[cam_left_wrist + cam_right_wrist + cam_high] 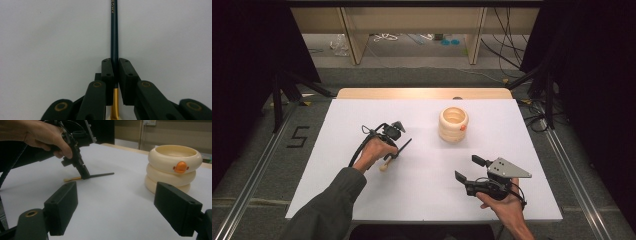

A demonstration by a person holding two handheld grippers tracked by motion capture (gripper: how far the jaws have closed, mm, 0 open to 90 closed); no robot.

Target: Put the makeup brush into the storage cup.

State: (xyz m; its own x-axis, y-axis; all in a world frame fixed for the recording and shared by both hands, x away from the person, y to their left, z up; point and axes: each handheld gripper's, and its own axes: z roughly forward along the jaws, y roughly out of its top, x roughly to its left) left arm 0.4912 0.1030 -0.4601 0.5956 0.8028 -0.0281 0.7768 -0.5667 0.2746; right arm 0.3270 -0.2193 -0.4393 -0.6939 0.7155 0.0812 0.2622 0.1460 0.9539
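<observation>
Left tongs (398, 151) pinch a dark brush (114, 37) around its handle, jaws pressed tight on it just above the gold collar; brush lies low on the white sheet (422, 200), left of centre, its pale tip toward the person and its dark end pointing toward the far right. Right tongs (469, 169) spread wide, holding nothing, hovering near the sheet's front right part. Cream ringed cup (453, 124) with an orange mark stands upright toward the back, right of centre, well apart from both tongs. Sheet covers a wooden table (422, 93), wood showing along the far edge. Grey floor around, metal rails at both sides, cables and wooden legs behind. Bare sheet between brush and cup; front left corner also bare.
</observation>
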